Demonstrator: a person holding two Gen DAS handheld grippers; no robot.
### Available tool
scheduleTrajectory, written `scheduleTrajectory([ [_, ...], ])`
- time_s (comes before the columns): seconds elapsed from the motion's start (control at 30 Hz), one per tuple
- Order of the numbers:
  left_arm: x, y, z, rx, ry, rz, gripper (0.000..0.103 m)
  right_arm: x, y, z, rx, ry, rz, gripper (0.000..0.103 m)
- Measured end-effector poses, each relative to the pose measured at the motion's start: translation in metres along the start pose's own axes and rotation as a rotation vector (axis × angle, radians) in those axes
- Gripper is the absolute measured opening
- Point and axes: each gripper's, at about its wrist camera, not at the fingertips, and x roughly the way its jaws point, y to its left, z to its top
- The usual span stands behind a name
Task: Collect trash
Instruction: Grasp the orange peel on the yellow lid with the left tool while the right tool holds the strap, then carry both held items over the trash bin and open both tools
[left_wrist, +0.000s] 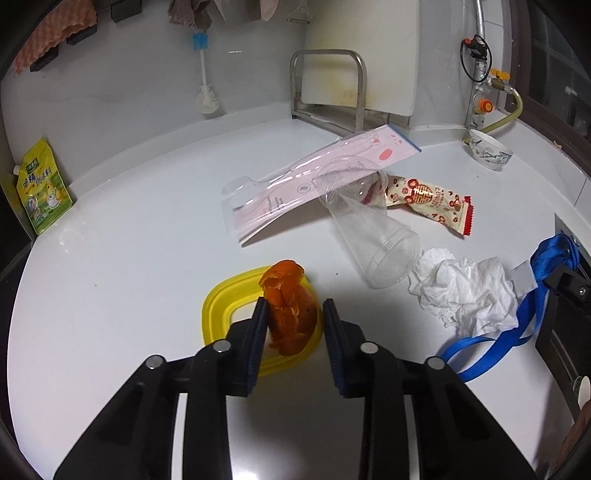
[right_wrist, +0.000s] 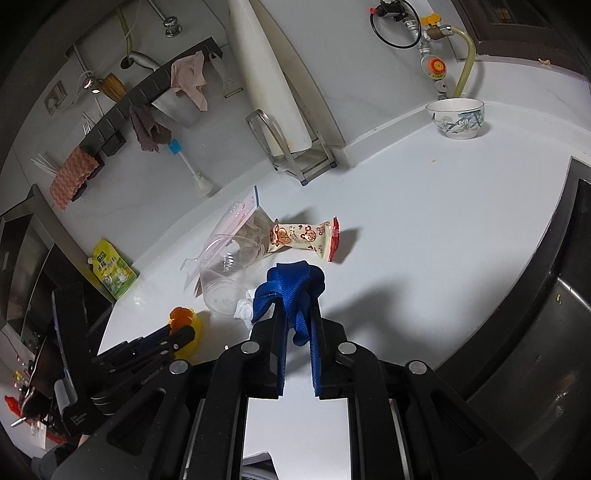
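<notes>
My left gripper is open around an orange peel that lies on a yellow lid; the left pad touches the peel, the right pad stands clear. My right gripper is shut on a blue strap and holds it above the white counter. Beyond lie a clear plastic cup on its side, a crumpled white tissue, a cream and red snack wrapper and a pink plastic package. The left gripper and peel show at the left in the right wrist view.
A patterned bowl stands at the back right near gas pipes. A steel rack with a white cutting board is at the back. A yellow-green pouch leans at the left. A dark sink borders the counter's right.
</notes>
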Motion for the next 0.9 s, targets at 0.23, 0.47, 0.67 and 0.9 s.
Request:
scheduleTrajectory([
  [0.23, -0.018, 0.01, 0.004, -0.02, -0.018, -0.029, 0.023, -0.024, 0.005, -0.001, -0.033, -0.072, 0.017, 0.01],
  [0.47, -0.042, 0.019, 0.003, -0.026, -0.048, -0.045, 0.022, -0.046, 0.008, -0.001, -0.028, -0.118, 0.02, 0.01],
  [0.67, -0.07, 0.026, -0.004, -0.017, -0.078, -0.059, 0.022, -0.059, 0.022, -0.01, -0.043, -0.126, 0.013, 0.01],
  [0.9, -0.104, 0.031, -0.031, 0.007, -0.098, -0.07, 0.022, -0.08, 0.043, -0.035, -0.051, -0.13, 0.012, 0.01],
])
